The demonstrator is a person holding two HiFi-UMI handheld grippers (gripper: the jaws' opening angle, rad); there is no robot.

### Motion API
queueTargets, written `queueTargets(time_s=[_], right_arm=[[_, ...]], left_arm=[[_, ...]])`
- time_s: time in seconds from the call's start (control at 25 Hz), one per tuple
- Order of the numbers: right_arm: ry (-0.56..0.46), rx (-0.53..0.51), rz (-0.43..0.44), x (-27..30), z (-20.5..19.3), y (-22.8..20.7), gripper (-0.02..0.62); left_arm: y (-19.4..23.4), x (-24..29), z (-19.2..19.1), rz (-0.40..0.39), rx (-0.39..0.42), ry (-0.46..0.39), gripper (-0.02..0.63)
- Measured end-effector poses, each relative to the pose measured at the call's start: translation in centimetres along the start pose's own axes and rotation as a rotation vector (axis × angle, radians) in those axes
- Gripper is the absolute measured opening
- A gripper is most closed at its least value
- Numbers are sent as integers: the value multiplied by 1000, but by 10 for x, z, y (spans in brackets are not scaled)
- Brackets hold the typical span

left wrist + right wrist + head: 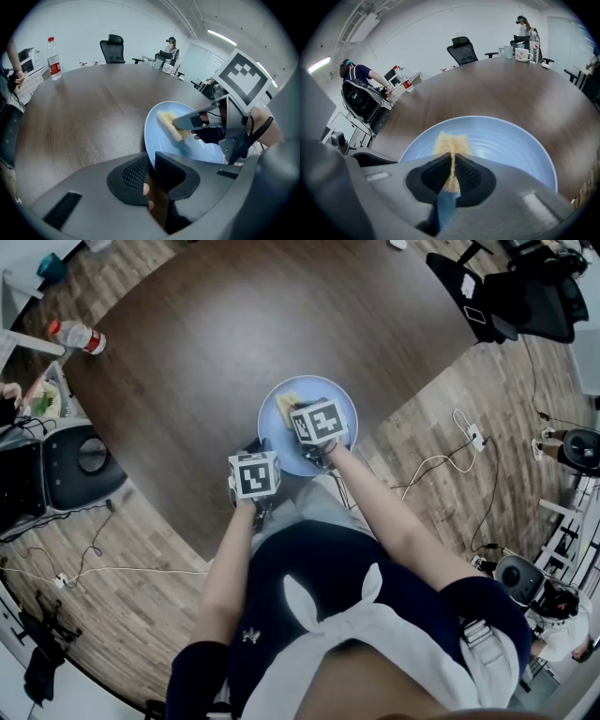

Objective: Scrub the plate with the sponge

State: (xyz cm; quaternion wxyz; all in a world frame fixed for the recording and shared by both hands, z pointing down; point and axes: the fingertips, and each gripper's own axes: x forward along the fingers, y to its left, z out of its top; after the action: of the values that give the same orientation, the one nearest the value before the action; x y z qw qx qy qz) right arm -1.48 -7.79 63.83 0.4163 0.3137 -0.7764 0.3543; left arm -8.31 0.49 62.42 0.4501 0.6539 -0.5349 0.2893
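Observation:
A light blue plate point(274, 418) point(159, 131) point(511, 140) lies on the dark wooden table near its front edge. My left gripper point(258, 505) point(151, 168) is shut on the plate's near rim, which passes between its pads. My right gripper point(314, 448) point(452, 171) is shut on a yellow sponge point(451, 143) point(169, 124) point(287, 406) with a blue backing. The sponge's yellow face rests on the inside of the plate, left of its middle.
A water bottle point(77, 336) point(54, 60) lies far left on the table point(216, 324). Mugs and a bottle point(525, 51) stand at the far side. Office chairs point(66, 465) point(461, 49), cables and people ring the table.

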Motion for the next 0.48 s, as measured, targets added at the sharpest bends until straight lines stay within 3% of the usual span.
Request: queueTargets(time_s=[0.48], right_arm=[[16, -8, 54, 6, -4, 16, 23]], left_arm=[[-3, 4, 0, 4, 2, 8, 54]])
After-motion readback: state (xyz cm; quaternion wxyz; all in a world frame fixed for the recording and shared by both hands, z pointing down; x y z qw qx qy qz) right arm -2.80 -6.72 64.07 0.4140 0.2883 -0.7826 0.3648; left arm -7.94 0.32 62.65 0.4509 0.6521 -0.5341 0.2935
